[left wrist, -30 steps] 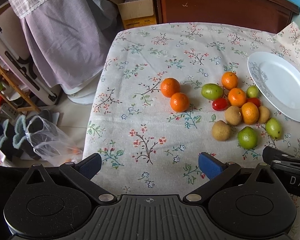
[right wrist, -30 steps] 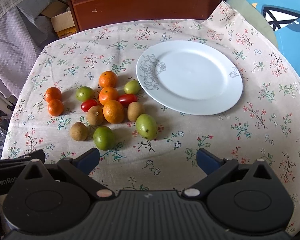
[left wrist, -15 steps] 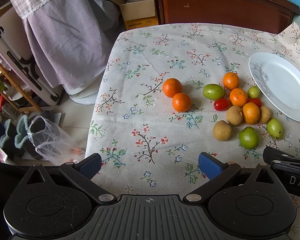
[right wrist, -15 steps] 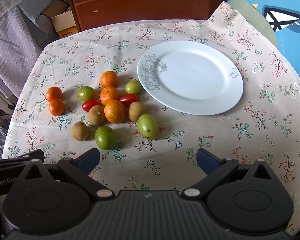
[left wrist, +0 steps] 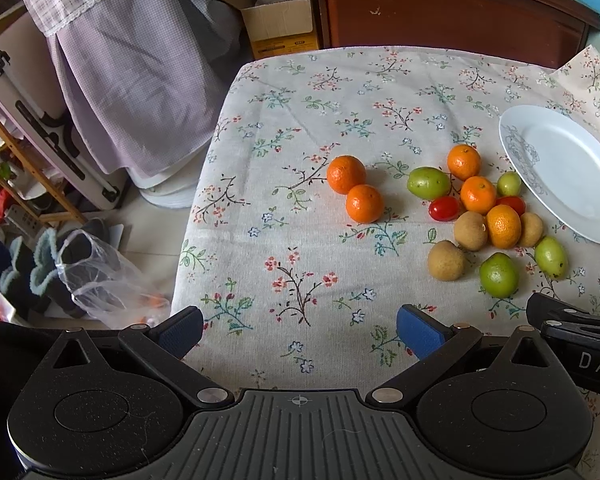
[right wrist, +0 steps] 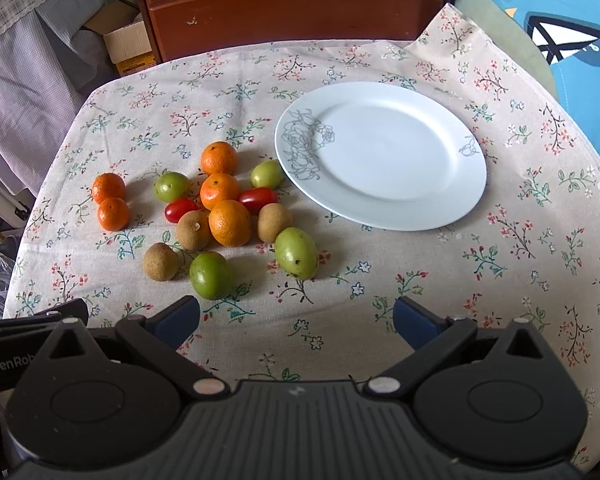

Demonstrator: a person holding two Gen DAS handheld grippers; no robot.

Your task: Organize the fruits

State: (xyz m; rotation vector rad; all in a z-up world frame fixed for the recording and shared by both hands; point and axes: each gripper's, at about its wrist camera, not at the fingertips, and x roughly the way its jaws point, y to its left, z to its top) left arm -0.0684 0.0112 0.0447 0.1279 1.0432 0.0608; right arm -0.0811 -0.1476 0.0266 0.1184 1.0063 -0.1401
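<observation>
I hold both hand-held grippers, left and right, spread wide and empty (nothing picked yet); the fruits cluster on the table left of the bare plate, presumably their destination.

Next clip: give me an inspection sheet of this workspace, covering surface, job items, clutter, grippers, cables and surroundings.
Surface: table under a floral tablecloth.
Job's things: white plate, nothing on it; beside it a cluster of fruit: oranges, green fruits, brown fruits, red tomatoes; two oranges lie apart from the cluster.
Clutter: nothing seen on the table.
Grippers: left gripper and right gripper both open, holding nothing, short of the fruit.
Cables: nothing seen.
Surroundings: wooden cabinet, cardboard box, plastic bag on the floor.
</observation>
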